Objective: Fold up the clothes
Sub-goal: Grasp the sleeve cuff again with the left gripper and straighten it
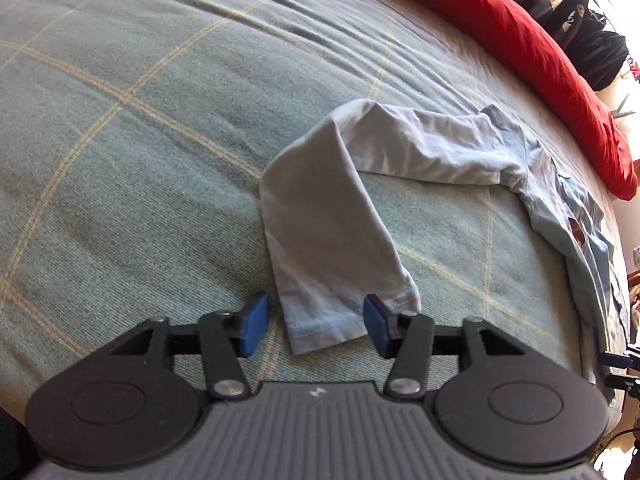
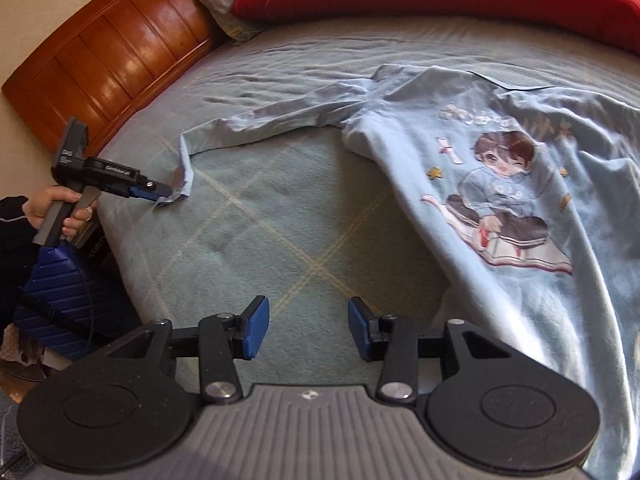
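Left wrist view: a pale blue long-sleeved shirt (image 1: 560, 184) lies on the bed (image 1: 160, 120), whose cover is grey-green with thin cream check lines. One sleeve (image 1: 332, 216) stretches away from the shirt's body, bends sharply at a raised fold, and runs back down so that its stitched cuff (image 1: 320, 324) sits between the blue pads of the left gripper (image 1: 316, 326). Its fingers (image 1: 254, 326) are spread wide apart, one on each side of the cuff; the right pad is at the cuff's edge, but contact cannot be told. A red pillow (image 1: 540, 48) lies beyond the shirt.

Right wrist view: the shirt (image 2: 500, 200) lies front-up with a cartoon print (image 2: 496, 196) of a seated brown-haired figure, and the fabric is creased. Its sleeve (image 2: 272, 120) reaches out from the body toward the wooden headboard (image 2: 100, 64). The left gripper (image 2: 164, 192), held in a hand (image 2: 52, 208), meets the cuff. The right gripper (image 2: 308, 326) hovers over bare bed cover just beside the shirt's hem side, fingers (image 2: 256, 326) well apart and holding nothing.
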{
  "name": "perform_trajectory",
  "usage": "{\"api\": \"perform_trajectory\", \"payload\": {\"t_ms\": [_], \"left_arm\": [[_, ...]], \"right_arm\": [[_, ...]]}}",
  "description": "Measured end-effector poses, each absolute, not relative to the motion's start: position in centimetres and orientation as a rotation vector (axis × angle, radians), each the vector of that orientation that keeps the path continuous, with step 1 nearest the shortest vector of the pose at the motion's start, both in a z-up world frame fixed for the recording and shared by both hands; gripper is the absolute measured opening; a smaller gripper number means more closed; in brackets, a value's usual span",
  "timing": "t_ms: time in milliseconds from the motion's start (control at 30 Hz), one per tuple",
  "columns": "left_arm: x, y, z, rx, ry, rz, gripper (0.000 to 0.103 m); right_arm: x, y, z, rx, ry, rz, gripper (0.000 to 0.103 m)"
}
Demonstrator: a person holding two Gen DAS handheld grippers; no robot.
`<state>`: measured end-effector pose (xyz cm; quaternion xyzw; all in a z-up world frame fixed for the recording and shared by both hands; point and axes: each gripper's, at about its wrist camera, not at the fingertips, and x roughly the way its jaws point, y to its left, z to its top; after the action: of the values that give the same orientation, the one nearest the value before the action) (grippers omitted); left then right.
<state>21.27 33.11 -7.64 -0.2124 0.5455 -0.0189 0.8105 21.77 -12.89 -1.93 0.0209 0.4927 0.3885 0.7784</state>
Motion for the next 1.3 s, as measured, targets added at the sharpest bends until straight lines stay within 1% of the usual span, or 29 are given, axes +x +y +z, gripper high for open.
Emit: {"api": "perform_trajectory", "payload": {"t_ms": [100,167,233,267,300,333,367,433,667,800,867,1000,1100,1300], "left_arm": [[21.6,32.4,-7.8,-0.442,1.161,-0.025,0.062],[21.4,32.2,-7.8,-0.452,1.144,-0.009,0.061],[21.0,32.0,-7.7,-0.450,1.127,0.012,0.043],[20.7,31.9,-7.6,-0.443,1.119,0.028,0.039],[20.3,31.8,-7.5,-0.438,1.108,0.038,0.028],[20.0,31.6,-7.5,-0.433,1.101,0.039,0.012],[19.8,31.4,-7.3,-0.418,1.095,0.042,0.007],[19.8,31.6,-6.5,-0.388,1.072,0.059,0.004],[21.2,34.8,-1.9,-0.285,0.981,0.157,0.004],[22.4,37.7,0.3,-0.267,0.909,0.236,0.004],[23.1,39.1,0.8,-0.286,0.882,0.271,0.004],[24.4,40.7,1.3,-0.302,0.853,0.299,0.004],[25.3,41.4,1.6,-0.310,0.850,0.287,0.004],[27.2,41.2,2.1,-0.133,0.932,0.278,0.004]], "right_arm": [[21.2,-10.8,-1.5,-0.014,1.057,0.899,0.048],[20.9,-9.8,-1.3,-0.056,1.051,0.916,0.048],[20.5,-9.3,-1.2,-0.093,1.042,0.915,0.049],[20.3,-9.2,-1.2,-0.105,1.039,0.914,0.049],[20.1,-9.2,-1.2,-0.111,1.037,0.913,0.049],[20.0,-9.2,-1.2,-0.116,1.035,0.911,0.049],[19.9,-9.2,-1.2,-0.122,1.032,0.909,0.049],[19.8,-9.4,-1.2,-0.123,1.034,0.902,0.050],[19.7,-9.6,-0.6,-0.154,1.015,0.891,0.051],[19.5,-9.1,-0.1,-0.199,1.005,0.910,0.053],[19.3,-8.7,0.3,-0.210,0.994,0.896,0.060],[18.3,-7.3,1.3,-0.181,0.937,0.820,0.068],[17.1,-5.5,1.8,-0.140,0.875,0.831,0.071],[15.7,-1.3,0.7,-0.081,0.857,0.904,0.072]]}}
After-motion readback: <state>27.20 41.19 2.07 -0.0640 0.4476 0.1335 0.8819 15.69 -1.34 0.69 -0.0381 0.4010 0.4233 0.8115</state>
